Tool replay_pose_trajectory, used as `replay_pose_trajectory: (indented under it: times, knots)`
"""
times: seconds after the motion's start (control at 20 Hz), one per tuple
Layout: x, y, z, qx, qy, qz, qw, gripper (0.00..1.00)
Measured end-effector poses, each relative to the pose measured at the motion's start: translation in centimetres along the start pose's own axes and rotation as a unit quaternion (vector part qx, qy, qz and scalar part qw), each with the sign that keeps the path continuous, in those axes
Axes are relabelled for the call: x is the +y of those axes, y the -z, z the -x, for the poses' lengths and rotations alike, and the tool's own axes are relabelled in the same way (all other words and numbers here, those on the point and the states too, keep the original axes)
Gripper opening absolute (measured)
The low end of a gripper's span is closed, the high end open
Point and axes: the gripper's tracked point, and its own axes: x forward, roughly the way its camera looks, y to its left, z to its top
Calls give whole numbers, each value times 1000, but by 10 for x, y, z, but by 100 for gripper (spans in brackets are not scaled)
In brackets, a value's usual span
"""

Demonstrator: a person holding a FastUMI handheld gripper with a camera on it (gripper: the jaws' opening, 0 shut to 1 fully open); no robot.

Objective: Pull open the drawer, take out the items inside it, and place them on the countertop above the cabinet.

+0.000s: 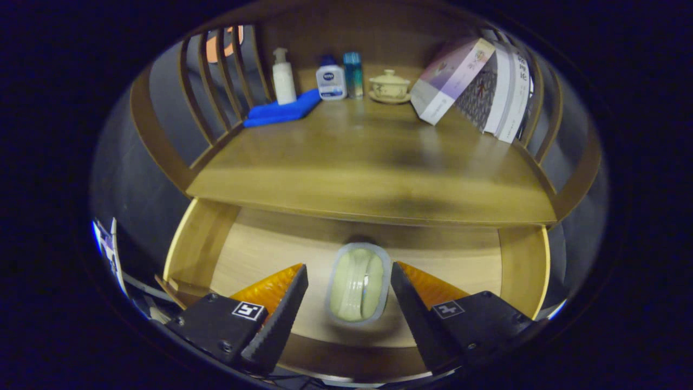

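Note:
The wooden drawer [200,244] stands pulled open below the countertop [368,168]. On its floor lies a pale rounded oblong item [358,284] with a grey rim. My gripper [349,281] hovers over the drawer, open, one finger on each side of the item. Neither finger touches it, and a gap shows on both sides.
At the back of the countertop stand a white pump bottle [283,76], a white-and-blue bottle [331,80], a teal bottle [353,75] and a lidded cup on a saucer [389,86]. A folded blue cloth [284,111] lies at the left, leaning books [476,81] at the right. Slatted rails [216,81] flank the countertop.

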Motion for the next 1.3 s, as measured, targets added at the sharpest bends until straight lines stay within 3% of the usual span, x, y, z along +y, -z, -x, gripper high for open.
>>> replay_pose_trajectory:
  times: [0.1,0.3,0.5,0.55,0.65,1.3]
  knots:
    - [4,5,-9,23,2,-6,1000,92]
    - [1,15,-26,69,12,-25,997,76]
    - [1,26,-36,106,11,-42,993,50]
    - [-3,24,-36,102,14,-47,994,34]
    - [-5,25,-34,108,9,-51,993,23]
    - [-18,-11,78,34,-8,-28,999,21]
